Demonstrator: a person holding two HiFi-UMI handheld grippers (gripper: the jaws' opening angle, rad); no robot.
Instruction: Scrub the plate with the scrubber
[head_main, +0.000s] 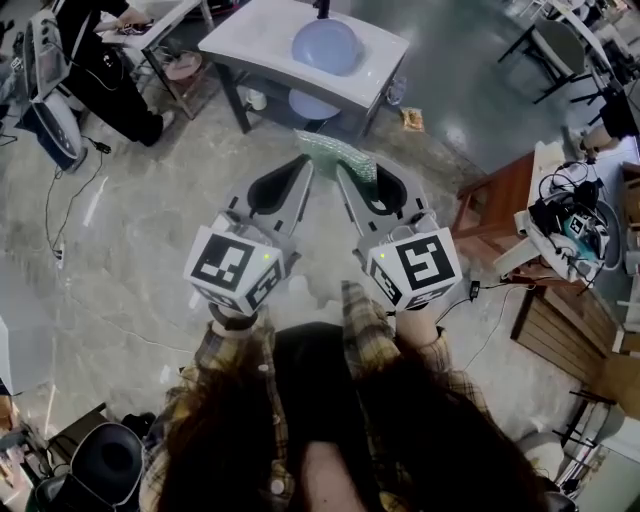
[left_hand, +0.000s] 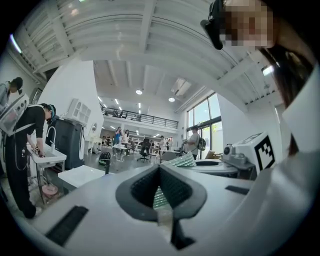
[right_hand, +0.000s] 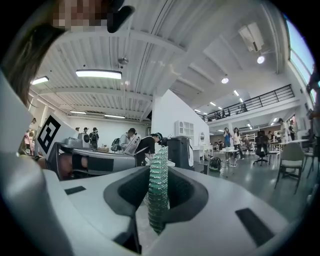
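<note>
scrubber (head_main: 338, 155) is a thin green mesh pad, held up in the air in front of the person between the two gripper tips, well short of the plate (head_main: 327, 45). right gripper (right_hand: 159, 200) has its jaws closed down on it: the right gripper view shows the pad edge-on, standing upright in the slot w/ mesh sticking out past the tips. left gripper (left_hand: 161, 195) looks nearly closed too, w/ green mesh showing in the gap, so i read it as pinching the pad's other edge; a corner of the pad pokes up just beyond its tips. in the head view both tips converge on the pad, left one at its left edge, right one under its lower part. handling, judged: pad is light, soft and floppy, not fragile and not slippery, and it'll fold if held by one corner. best grip is deep along one edge so a broad flap hangs free as the scrub face. two-gripper hold looks like a regrip or handoff, so scrubbing hasn't started imo. plate is a pale blue round dish lying on the white stand (head_main: 260, 40) ahead of the person, well apart from both grippers. it's likely stiff, smooth, prob slick and breakable, and it may slide under scrub force, so one gripper should pin the rim. a 2nd bluish round thing (head_main: 312, 103) sits under the stand, can't tell what. floor (head_main: 150, 250) below the grippers is grey, w/ cables off to the left.
</note>
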